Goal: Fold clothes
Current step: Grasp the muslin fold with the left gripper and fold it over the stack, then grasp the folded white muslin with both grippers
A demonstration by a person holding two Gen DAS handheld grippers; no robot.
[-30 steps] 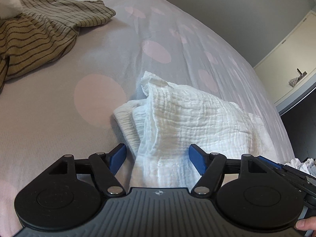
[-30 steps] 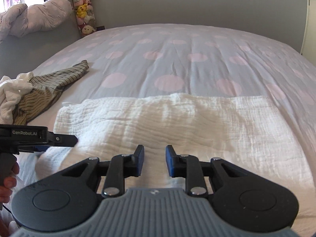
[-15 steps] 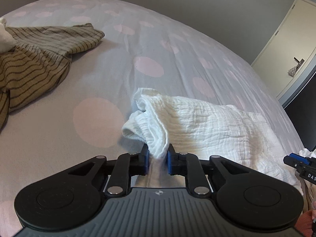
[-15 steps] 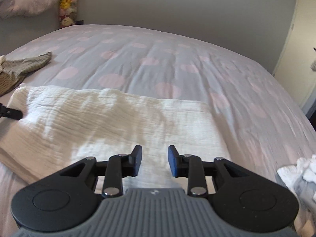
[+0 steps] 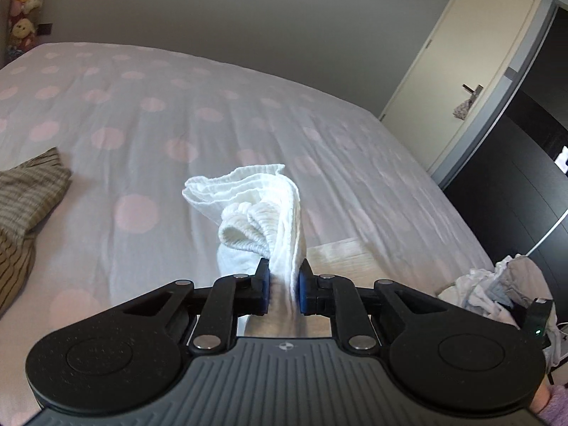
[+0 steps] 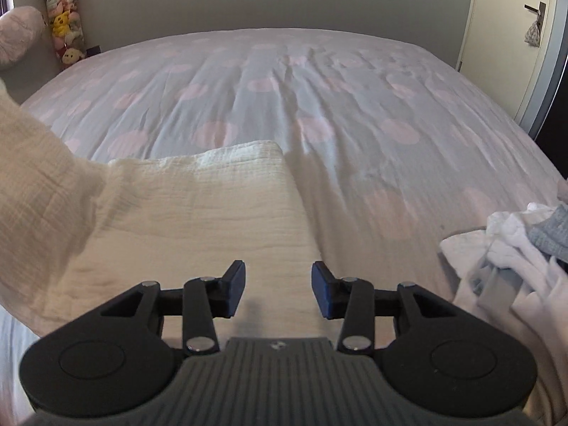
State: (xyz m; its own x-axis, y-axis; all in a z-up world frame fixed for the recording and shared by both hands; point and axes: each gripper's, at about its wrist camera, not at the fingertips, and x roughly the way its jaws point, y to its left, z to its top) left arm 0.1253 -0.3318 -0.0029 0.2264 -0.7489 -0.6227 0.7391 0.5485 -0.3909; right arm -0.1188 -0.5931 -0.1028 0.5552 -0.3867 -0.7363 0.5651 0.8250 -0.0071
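Observation:
A white crinkled muslin cloth [image 6: 198,213] lies folded on the bed with pink dots [image 6: 319,88]. My left gripper [image 5: 284,289] is shut on the cloth's left end [image 5: 259,209], which is bunched and lifted above the bed. That raised end shows at the left edge of the right wrist view as a hanging flap [image 6: 39,163]. My right gripper [image 6: 278,291] hovers over the cloth's right part, near its right edge; its jaws are opening and nothing is between them.
A striped olive garment [image 5: 25,191] lies at the left of the bed. A heap of white and grey clothes [image 6: 514,248] sits at the bed's right edge. A door [image 5: 458,71] and dark furniture stand to the right; stuffed toys [image 6: 64,25] hang in the far left corner.
My left gripper closed on the cloth's left end and lifted it off the bed. My right gripper slid rightward along the cloth while its jaws widened.

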